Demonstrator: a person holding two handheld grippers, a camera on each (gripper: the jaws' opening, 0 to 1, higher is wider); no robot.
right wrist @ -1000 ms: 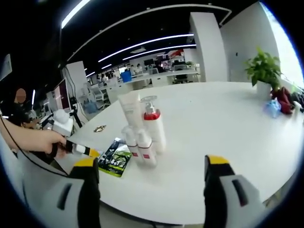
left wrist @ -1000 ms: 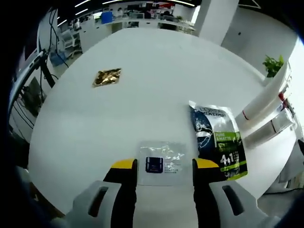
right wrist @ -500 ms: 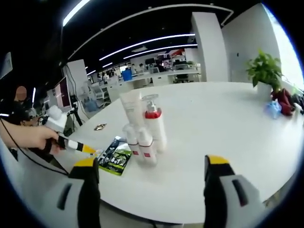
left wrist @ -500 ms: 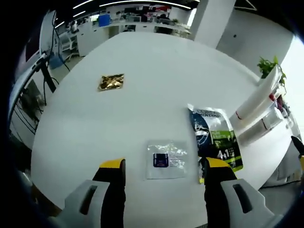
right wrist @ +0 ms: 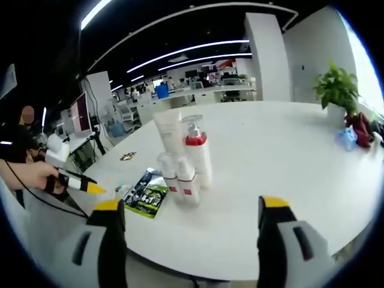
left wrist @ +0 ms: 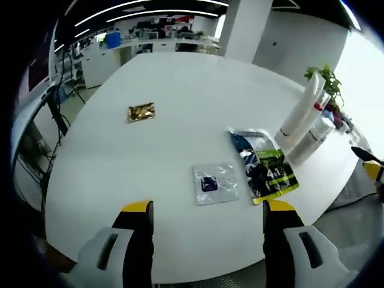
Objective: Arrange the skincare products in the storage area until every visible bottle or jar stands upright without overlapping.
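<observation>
Left gripper view, left to right: a gold foil packet lies alone on the white table; a clear sachet with a dark label lies flat ahead of the left gripper, whose jaws stand wide apart and hold nothing; just beside the sachet lies a blue-and-green pouch (flat, reaching the table's near edge). Beyond it stand the bottles. Bare tabletop surrounds the packet.

Right gripper view: a hand at the left holds the other gripper, near the pouch. A white tube, a red-collared pump bottle and two small bottles stand upright, close together. The right gripper is wide open and empty. Open tabletop stretches right to a potted plant.
</observation>
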